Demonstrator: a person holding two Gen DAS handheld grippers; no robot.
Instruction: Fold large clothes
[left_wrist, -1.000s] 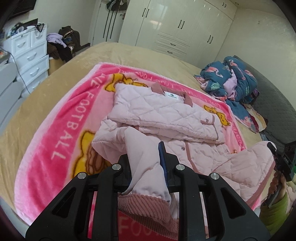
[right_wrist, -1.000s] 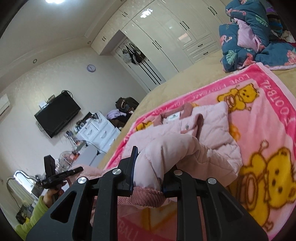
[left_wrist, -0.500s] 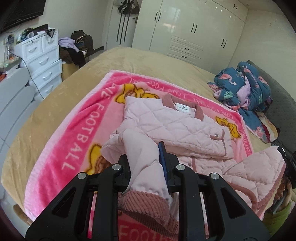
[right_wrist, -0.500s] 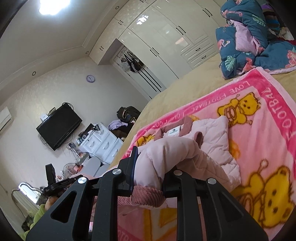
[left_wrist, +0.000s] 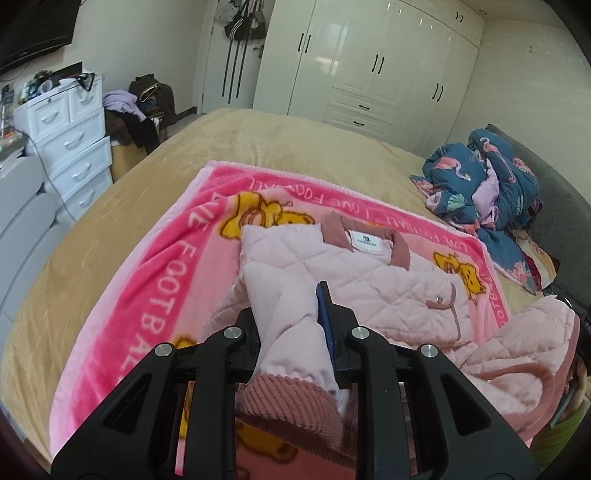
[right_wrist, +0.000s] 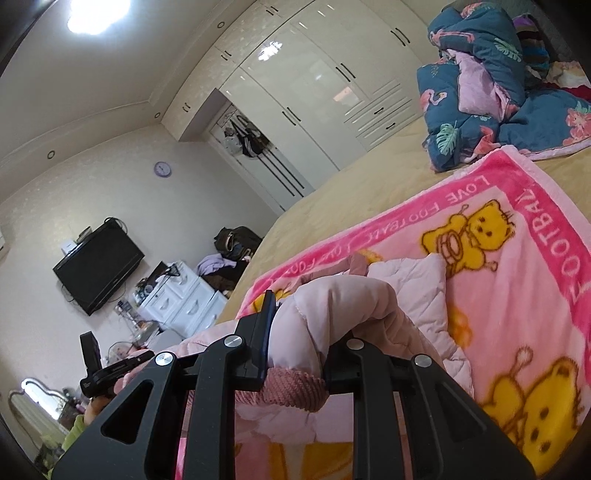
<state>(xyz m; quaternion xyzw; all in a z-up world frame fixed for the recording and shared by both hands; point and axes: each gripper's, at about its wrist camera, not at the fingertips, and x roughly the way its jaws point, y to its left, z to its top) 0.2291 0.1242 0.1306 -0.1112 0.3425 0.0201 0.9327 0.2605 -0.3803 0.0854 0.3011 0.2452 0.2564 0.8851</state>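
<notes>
Left gripper (left_wrist: 291, 321): jaws clamped on pale pink quilted fabric just above a ribbed dusty-rose cuff (left_wrist: 291, 402), apparently a sleeve end. Right gripper (right_wrist: 295, 332): jaws likewise clamped on padded pink fabric above a second ribbed cuff (right_wrist: 284, 386). Both closed on cloth, none slack between the pads.

Pink quilted jacket (left_wrist: 369, 280): lying on the pink bear-print blanket (left_wrist: 177, 266), itself spread over the tan bed (left_wrist: 110, 229). Collar and white label (left_wrist: 365, 240) toward the blanket's far edge; hem end toward the near edge, under the grippers. Long axis of the garment running from near edge to far edge, straight ahead of the left gripper. From the right gripper, body of the jacket ahead and slightly to the picture's right, seen at a low angle.

Judged next requirement: carrying the held ends forward along that axis toward the collar. Both hands about equally near; left gripper better centred over the body.

Hidden or unclear: hem and lower front covered by the gripper frames; exact part held by the right gripper partly masked by bunched fabric. Right gripper barely visible at the edge of the left view, behind a raised fold. Blue flamingo-print bedding (left_wrist: 487, 184) heaped near the far right corner of the bed, well apart from the jacket.
</notes>
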